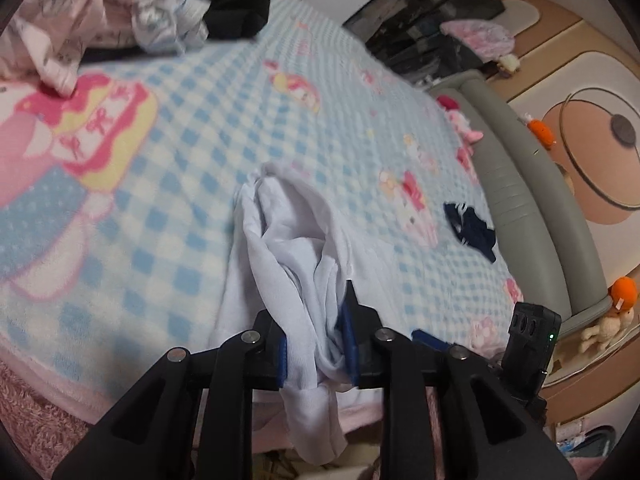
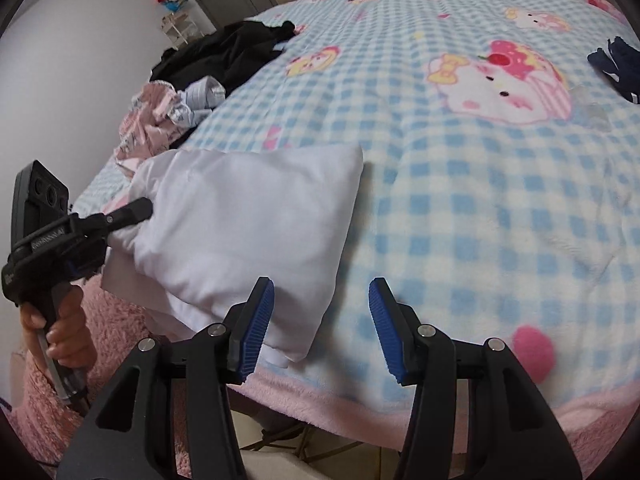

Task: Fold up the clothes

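On the blue-and-white checked blanket [image 2: 460, 208], close to its pink fleecy front edge, lies a white garment [image 2: 248, 232], folded into a rough slab with one corner pointing toward the middle of the blanket. The left gripper [image 1: 316, 344] has a bunched fold of that white garment [image 1: 296, 264] pinched between its blue pads, the cloth rising in creases ahead of the jaws and a loose end hanging down below them past the blanket's edge. From the right wrist view the same tool shows at the garment's left end, a black finger lying on the cloth, with a person's hand [image 2: 60, 328] wrapped around its handle.

The right gripper [image 2: 322, 320] hovers over the blanket's front edge with its jaws standing apart and nothing between them; its left pad is just beside the garment's near corner, though whether it touches the cloth cannot be told.

At the blanket's far left corner sits a heap of unfolded clothes: a black garment [image 2: 224, 56], a pink printed piece [image 2: 148, 128] and a pale blue striped one [image 2: 196, 100]. A small navy item [image 2: 618, 66] lies well apart, toward the blanket's right side.
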Motion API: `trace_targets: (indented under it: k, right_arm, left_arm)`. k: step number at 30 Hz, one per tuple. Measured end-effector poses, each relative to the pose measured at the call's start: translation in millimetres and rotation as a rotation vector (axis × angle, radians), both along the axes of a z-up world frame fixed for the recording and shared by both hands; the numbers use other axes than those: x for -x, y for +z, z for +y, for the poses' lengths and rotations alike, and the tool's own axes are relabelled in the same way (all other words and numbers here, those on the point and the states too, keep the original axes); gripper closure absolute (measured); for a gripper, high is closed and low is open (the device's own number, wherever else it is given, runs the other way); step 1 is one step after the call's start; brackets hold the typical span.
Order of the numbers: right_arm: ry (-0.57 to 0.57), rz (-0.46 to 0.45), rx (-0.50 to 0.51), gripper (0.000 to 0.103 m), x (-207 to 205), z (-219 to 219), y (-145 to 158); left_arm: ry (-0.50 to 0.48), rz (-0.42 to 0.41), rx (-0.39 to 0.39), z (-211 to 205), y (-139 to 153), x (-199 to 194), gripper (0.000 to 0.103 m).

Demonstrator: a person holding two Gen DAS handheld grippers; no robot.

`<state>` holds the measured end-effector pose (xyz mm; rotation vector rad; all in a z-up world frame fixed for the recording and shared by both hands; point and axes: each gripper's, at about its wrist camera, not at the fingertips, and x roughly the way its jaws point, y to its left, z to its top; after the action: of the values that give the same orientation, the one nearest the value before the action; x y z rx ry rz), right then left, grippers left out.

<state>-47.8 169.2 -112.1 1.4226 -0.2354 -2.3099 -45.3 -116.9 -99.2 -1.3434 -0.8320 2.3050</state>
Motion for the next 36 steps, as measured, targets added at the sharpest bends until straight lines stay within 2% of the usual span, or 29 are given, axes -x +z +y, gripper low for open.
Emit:
trace_targets:
  k: [1, 2, 3, 5, 7, 8, 9, 12, 14, 16, 18, 19, 20, 21, 24, 26, 29, 32, 36]
  right_arm:
    - [0.004, -0.016, -0.024, 0.051, 0.8, -2.3, -4.0]
    - [0.004, -0.031, -0.047, 0.05, 1.6, -3.6, -7.7]
    - [-0.002, -0.04, -0.058, 0.05, 2.2, -2.5, -10.2]
    - [-0.021, -0.041, -0.034, 0.05, 2.7, 4.6, -8.8]
    - [-0.035, -0.032, -0.012, 0.05, 3.8, 10.8, -4.0]
    - [-0.027, -0.024, -0.001, 0.05, 5.0, 11.6, -1.6]
    - [-0.016, -0.019, 0.011, 0.048, 7.2, 11.3, 0.2]
    - [0.032, -0.044, 0.076, 0.045, 20.5, 2.7, -3.4]
    - [0.058, -0.087, 0.118, 0.045, 30.4, -5.1, -14.3]
    - [0.069, -0.141, 0.14, 0.043, 39.3, -12.5, -29.2]
    - [0.086, -0.17, 0.198, 0.034, 45.9, -13.1, -44.9]
    - [0.084, -0.182, 0.224, 0.034, 48.8, -11.6, -50.7]
    - [0.071, -0.187, 0.24, 0.036, 50.2, -9.4, -52.1]
    - [0.063, -0.179, 0.248, 0.049, 49.4, -8.6, -49.0]
    - [0.061, -0.113, 0.22, 0.072, 41.1, -10.8, -31.9]
    - [0.063, -0.075, 0.176, 0.079, 36.4, -12.4, -21.2]
    - [0.064, -0.055, 0.091, 0.081, 33.6, -8.0, -12.4]
    - [0.015, -0.053, 0.117, 0.085, 31.1, 13.6, -4.2]
    - [-0.086, -0.014, 0.147, 0.085, 22.6, 53.0, 16.8]
  left_arm:
    - [0.015, -0.035, 0.056, -2.9, -1.3, 1.4, 0.063]
    - [0.032, -0.062, 0.115, -5.8, -1.5, 2.2, 0.05]
    - [0.058, -0.051, 0.18, -9.5, 4.0, 0.0, 0.048]
    - [0.088, -0.016, 0.21, -17.7, 14.3, -4.4, 0.049]
    - [0.079, 0.011, 0.108, -25.6, 16.4, -5.3, 0.043]
    - [0.07, 0.019, 0.058, -28.4, 16.4, -5.1, 0.029]
    - [0.037, 0.003, 0.019, -24.5, 10.3, -1.0, 0.027]
    - [0.002, -0.069, 0.043, -6.2, -13.6, 8.8, 0.028]
    - [-0.001, -0.098, 0.022, -0.7, -29.6, 8.9, 0.027]
    - [0.016, -0.1, -0.007, -1.6, -38.0, 6.0, 0.028]
    - [0.016, -0.08, -0.03, -1.8, -38.3, 2.8, 0.037]
    - [0.009, -0.073, -0.038, -1.3, -38.1, 0.9, 0.039]
    - [0.003, -0.066, -0.044, 0.5, -37.0, 0.0, 0.044]
    - [-0.007, -0.058, -0.043, 4.2, -34.9, -0.4, 0.049]
    - [-0.028, -0.045, -0.048, 8.5, -29.9, 0.1, 0.057]
    - [-0.048, -0.038, -0.057, 17.4, -27.4, 2.7, 0.058]
    - [-0.078, -0.04, -0.045, 35.5, -25.0, 4.4, 0.058]
    - [-0.125, -0.032, -0.049, 57.0, -20.7, 4.2, 0.059]
    - [-0.206, -0.011, -0.076, 87.1, -14.0, 4.2, 0.059]
